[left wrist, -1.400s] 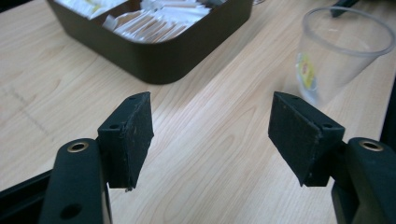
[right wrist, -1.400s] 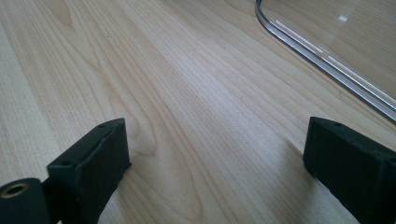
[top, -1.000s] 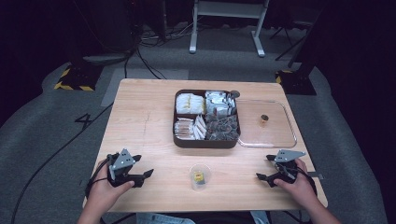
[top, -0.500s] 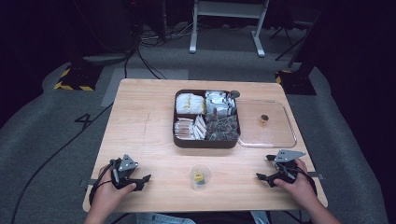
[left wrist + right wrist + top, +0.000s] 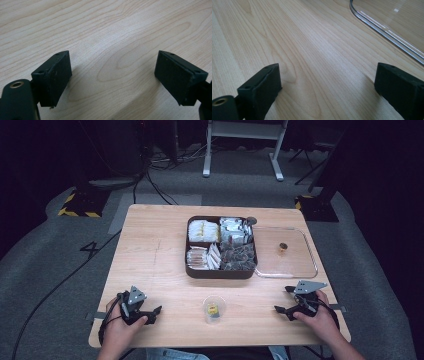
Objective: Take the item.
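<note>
Both your tools rest on the surface (image 5: 150, 245) with jaws spread wide and nothing between them; the left tool (image 5: 150, 312) has just been opening. The small clear cup (image 5: 214, 308) stands upright between them near the front edge, slightly nearer your left tool than your right tool (image 5: 286, 303), with bare wood all round and the snack tray (image 5: 220, 272) behind it

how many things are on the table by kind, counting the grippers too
grippers: 2, left gripper and right gripper, both with jaws open and empty
divided box of packets: 1
clear lid: 1
small clear cup: 1
total: 5
</note>
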`<state>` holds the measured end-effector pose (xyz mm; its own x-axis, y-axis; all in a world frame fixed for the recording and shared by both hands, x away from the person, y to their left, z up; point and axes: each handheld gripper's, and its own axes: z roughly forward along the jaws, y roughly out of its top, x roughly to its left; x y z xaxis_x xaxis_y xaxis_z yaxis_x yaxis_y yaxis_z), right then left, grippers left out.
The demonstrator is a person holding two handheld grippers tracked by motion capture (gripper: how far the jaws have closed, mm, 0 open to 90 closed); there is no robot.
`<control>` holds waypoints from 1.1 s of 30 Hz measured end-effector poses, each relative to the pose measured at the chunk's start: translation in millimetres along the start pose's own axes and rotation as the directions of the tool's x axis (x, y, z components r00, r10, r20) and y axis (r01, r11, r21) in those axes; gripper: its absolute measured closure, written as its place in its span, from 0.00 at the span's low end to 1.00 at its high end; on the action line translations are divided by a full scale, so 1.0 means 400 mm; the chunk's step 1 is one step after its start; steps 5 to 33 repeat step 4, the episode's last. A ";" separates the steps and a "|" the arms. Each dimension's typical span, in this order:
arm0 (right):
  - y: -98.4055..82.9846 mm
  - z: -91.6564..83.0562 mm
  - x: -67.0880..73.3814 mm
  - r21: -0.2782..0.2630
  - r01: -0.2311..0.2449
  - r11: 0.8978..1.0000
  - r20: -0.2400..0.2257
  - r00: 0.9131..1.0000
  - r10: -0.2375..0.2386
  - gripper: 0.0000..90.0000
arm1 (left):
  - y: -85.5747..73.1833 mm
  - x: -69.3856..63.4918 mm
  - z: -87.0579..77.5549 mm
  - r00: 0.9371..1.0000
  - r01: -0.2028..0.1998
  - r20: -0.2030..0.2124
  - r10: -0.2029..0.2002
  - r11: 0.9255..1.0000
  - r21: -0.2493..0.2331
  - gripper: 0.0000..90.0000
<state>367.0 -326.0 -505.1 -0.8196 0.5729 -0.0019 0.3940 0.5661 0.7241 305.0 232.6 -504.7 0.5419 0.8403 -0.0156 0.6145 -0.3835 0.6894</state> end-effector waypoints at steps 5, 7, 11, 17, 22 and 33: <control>0.000 0.000 0.000 0.000 0.000 1.000 0.000 1.000 0.000 0.08 | 0.000 -0.001 0.001 1.000 0.007 0.000 -0.007 1.000 -0.001 0.16; 0.000 0.000 0.000 0.000 0.000 1.000 0.000 1.000 0.000 0.08 | 0.000 -0.001 0.001 1.000 0.007 0.000 -0.007 1.000 -0.001 0.16; 0.000 0.000 0.000 0.000 0.000 1.000 0.000 1.000 0.000 0.08 | 0.000 -0.001 0.001 1.000 0.007 0.000 -0.007 1.000 -0.001 0.16; 0.000 0.000 0.000 0.000 0.000 1.000 0.000 1.000 0.000 0.08 | 0.000 -0.001 0.001 1.000 0.007 0.000 -0.007 1.000 -0.001 0.16; 0.000 0.000 0.000 0.000 0.000 1.000 0.000 1.000 0.000 0.08 | 0.000 -0.001 0.001 1.000 0.007 0.000 -0.007 1.000 -0.001 0.16; 0.000 0.000 0.000 0.000 0.000 1.000 0.000 1.000 0.000 0.08 | 0.000 -0.001 0.001 1.000 0.007 0.000 -0.007 1.000 -0.001 0.16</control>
